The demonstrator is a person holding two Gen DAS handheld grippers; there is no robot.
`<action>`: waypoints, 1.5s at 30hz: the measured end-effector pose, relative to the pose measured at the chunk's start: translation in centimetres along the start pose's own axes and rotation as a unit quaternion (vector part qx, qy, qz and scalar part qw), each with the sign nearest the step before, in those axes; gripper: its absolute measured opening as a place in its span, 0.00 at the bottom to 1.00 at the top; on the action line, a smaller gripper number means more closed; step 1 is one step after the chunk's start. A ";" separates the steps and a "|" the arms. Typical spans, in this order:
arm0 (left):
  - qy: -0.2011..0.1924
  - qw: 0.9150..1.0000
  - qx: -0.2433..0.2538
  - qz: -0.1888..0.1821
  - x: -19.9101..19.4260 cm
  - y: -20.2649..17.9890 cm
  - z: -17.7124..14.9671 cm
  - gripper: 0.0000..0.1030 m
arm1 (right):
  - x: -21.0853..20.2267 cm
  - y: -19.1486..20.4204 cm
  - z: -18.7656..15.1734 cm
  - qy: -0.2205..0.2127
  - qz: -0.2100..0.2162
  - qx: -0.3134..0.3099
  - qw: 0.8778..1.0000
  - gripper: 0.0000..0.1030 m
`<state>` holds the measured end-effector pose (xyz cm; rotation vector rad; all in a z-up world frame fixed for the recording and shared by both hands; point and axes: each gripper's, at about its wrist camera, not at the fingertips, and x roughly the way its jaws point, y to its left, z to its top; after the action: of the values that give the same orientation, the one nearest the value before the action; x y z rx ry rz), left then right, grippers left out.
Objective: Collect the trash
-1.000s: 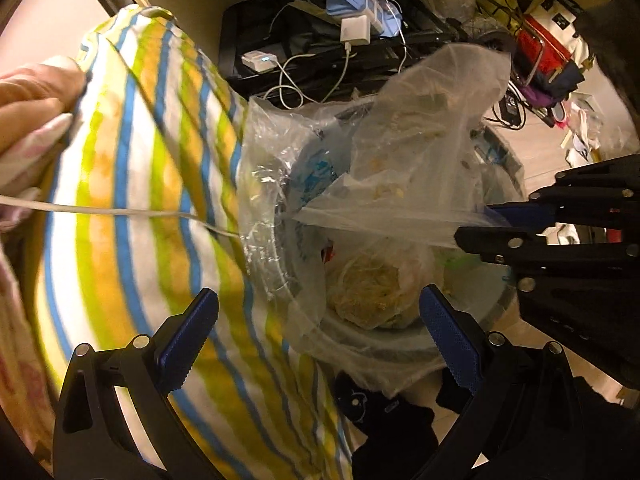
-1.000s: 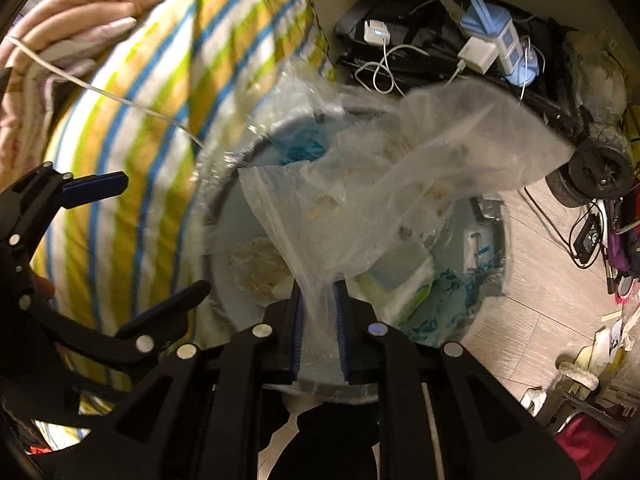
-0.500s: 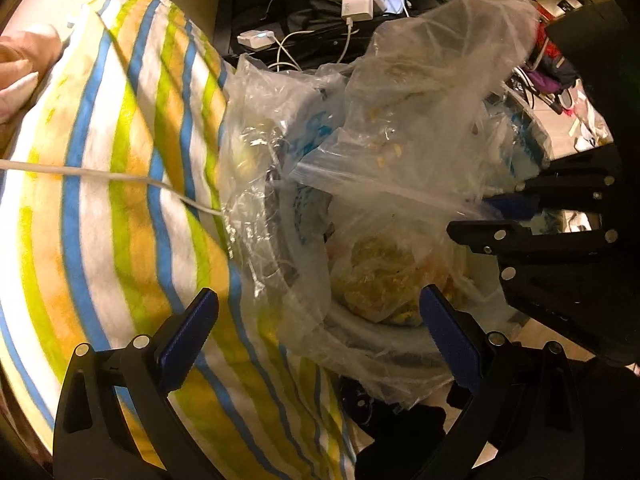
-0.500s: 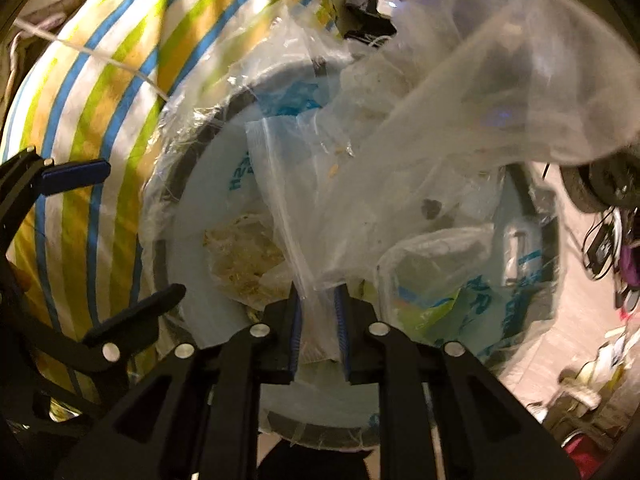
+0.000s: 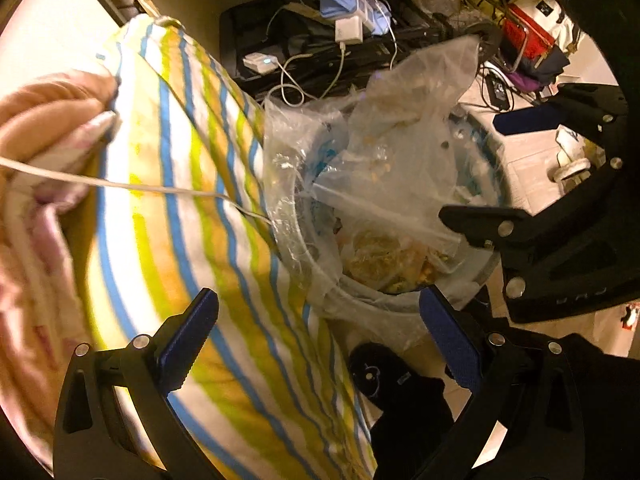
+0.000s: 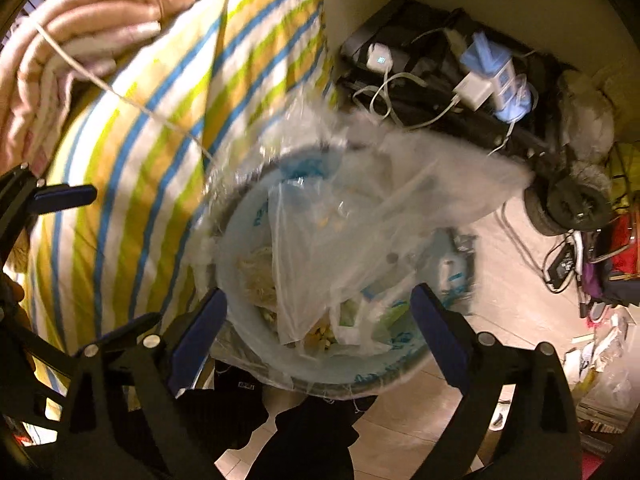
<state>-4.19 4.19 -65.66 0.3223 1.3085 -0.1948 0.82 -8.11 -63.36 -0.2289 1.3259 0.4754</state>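
Observation:
A round pale-blue trash bin (image 5: 362,300) (image 6: 360,380) with a clear liner holds food scraps and wrappers. A crumpled clear plastic bag (image 5: 400,152) (image 6: 360,216) lies loose over the bin's mouth, one end sticking out past the rim. Above the bin's near edge, the jaws of my right gripper (image 6: 320,296) (image 5: 480,168) are opening; the bag's lower end shows between the pads, which do not touch it. My left gripper (image 5: 318,296) (image 6: 108,260) hangs open over the bin's left rim and the striped bedding, holding nothing.
Striped yellow, blue and white bedding (image 5: 180,200) (image 6: 140,160) presses against the bin's left side, with a white cable (image 5: 120,186) across it. A pink blanket (image 6: 80,20) lies beyond. Black cases with chargers (image 5: 320,40) (image 6: 440,80) stand behind the bin. Clutter covers the floor at right.
My right gripper was shut on the clear bag's lower end; its jaws have now spread wide and the bag is free. Both grippers have risen a little above the bin.

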 end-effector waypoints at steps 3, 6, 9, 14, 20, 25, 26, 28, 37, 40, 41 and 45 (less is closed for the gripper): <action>-0.009 1.000 0.000 0.002 -2.6 0.2 0.8 0.95 | -2.9 -0.5 0.8 -0.019 -0.022 0.009 1.000 0.93; -0.019 1.000 0.000 0.005 -4.7 0.4 1.7 0.95 | -5.1 -1.8 1.2 -0.034 -0.039 0.020 0.998 0.93; -0.032 0.999 -0.008 -0.002 -7.9 0.7 3.1 0.95 | -8.2 -2.6 1.9 -0.052 -0.053 0.040 0.996 0.93; -0.079 0.996 -0.029 -0.012 -15.0 1.3 5.3 0.95 | -14.6 -4.0 2.7 -0.087 -0.072 0.064 0.992 0.93; -0.106 0.994 -0.024 -0.015 -20.5 1.3 7.3 0.95 | -20.9 -4.7 2.7 -0.118 -0.085 0.098 0.985 0.93; -0.125 0.992 0.000 -0.010 -24.4 1.1 8.5 0.95 | -26.2 -5.5 3.1 -0.147 -0.089 0.136 0.976 0.93; -0.129 0.992 0.005 -0.009 -25.2 1.1 8.7 0.95 | -27.4 -5.7 3.2 -0.153 -0.090 0.144 0.973 0.93; -0.137 0.990 0.014 -0.005 -26.8 0.9 9.1 0.95 | -29.4 -6.0 3.4 -0.164 -0.091 0.158 0.970 0.93; -0.184 0.983 0.028 -0.004 -32.6 0.3 11.5 0.95 | -36.8 -6.1 3.7 -0.217 -0.114 0.163 0.956 0.93; -0.197 0.980 0.036 -0.002 -33.8 -0.2 12.1 0.95 | -38.3 -6.3 3.8 -0.228 -0.121 0.163 0.952 0.93; -0.201 0.979 0.040 -0.003 -34.2 -0.3 12.3 0.95 | -38.6 -6.4 3.9 -0.231 -0.122 0.164 0.951 0.93; -0.211 0.976 0.049 -0.004 -35.7 -0.5 12.9 0.95 | -40.3 -6.9 4.1 -0.243 -0.126 0.171 0.946 0.93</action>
<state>-1.52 -2.10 -28.32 0.3375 0.8822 -0.3175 0.91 -20.60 -24.16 0.0136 0.8582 0.0672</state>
